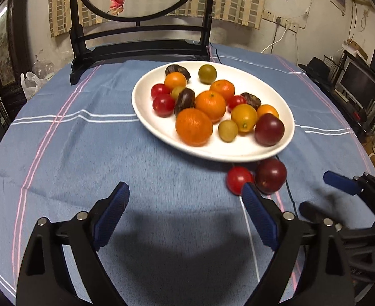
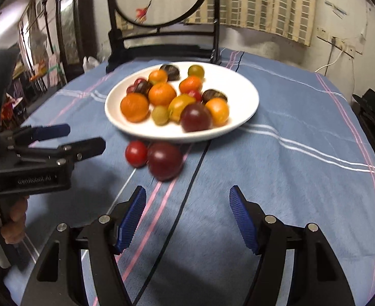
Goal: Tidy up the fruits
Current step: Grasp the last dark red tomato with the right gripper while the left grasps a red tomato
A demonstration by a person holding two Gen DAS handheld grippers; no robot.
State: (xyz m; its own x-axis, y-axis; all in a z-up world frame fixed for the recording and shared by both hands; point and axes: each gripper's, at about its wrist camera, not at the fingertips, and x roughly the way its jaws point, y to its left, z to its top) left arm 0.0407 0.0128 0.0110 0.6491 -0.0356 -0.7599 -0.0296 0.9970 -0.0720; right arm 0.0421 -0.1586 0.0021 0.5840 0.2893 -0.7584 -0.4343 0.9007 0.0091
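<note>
A round table under a blue striped tablecloth (image 1: 85,153) carries everything; toward its far edge sits a white plate (image 1: 241,153) heaped with small oranges, plums and cherry tomatoes; just off the plate's near rim, on the cloth, lie a dark red plum (image 2: 165,160) and, touching it, a red cherry tomato (image 2: 135,153). The left gripper (image 1: 184,199) hangs with jaws wide apart and empty; the right gripper (image 2: 187,214) likewise stands apart, holding nothing. Both strays look light, smooth and ready to roll; the tomato probably bruises easily, so pinch gently across the middle.
</note>
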